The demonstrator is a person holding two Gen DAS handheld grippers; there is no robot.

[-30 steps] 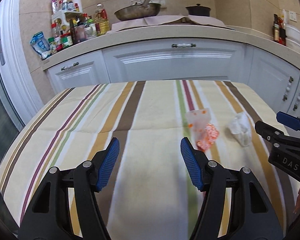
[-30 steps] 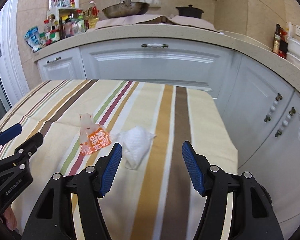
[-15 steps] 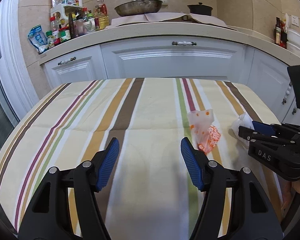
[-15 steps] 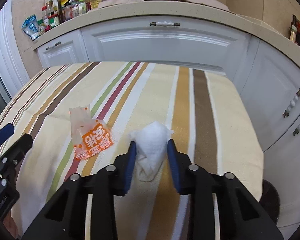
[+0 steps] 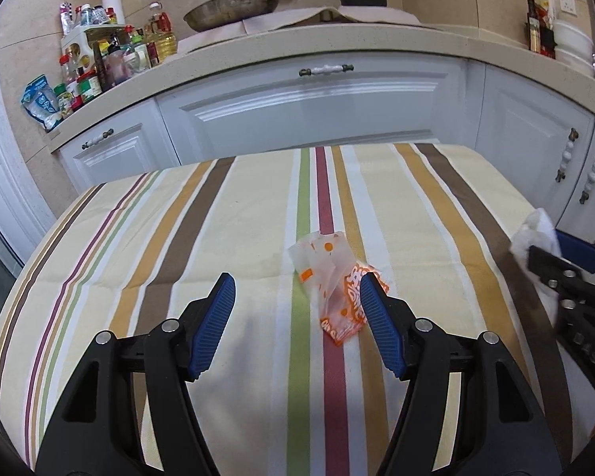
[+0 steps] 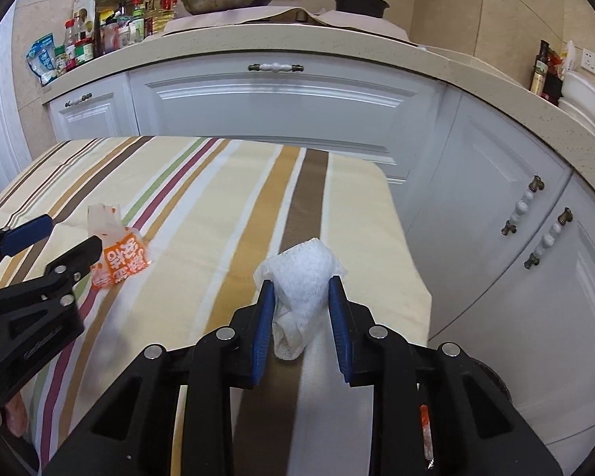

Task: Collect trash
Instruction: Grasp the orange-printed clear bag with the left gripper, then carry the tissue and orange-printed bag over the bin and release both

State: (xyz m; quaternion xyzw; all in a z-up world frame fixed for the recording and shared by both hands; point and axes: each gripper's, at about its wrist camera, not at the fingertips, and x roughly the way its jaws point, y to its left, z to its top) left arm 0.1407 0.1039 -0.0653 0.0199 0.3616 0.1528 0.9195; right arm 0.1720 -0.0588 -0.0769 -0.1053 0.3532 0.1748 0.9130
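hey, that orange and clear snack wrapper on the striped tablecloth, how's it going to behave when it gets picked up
The wrapper looks like thin crinkled film, so it is probably very light and floppy, and will likely crush flat. Its glossy surface may slip between the pads. Lying between the open left gripper fingers, it could skid if nudged.

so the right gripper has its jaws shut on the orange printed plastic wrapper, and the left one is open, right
Not quite. The right gripper has its jaws shut on the crumpled white paper tissue, as the right wrist view shows. The orange printed plastic wrapper lies on the striped tablecloth. The left gripper is open.
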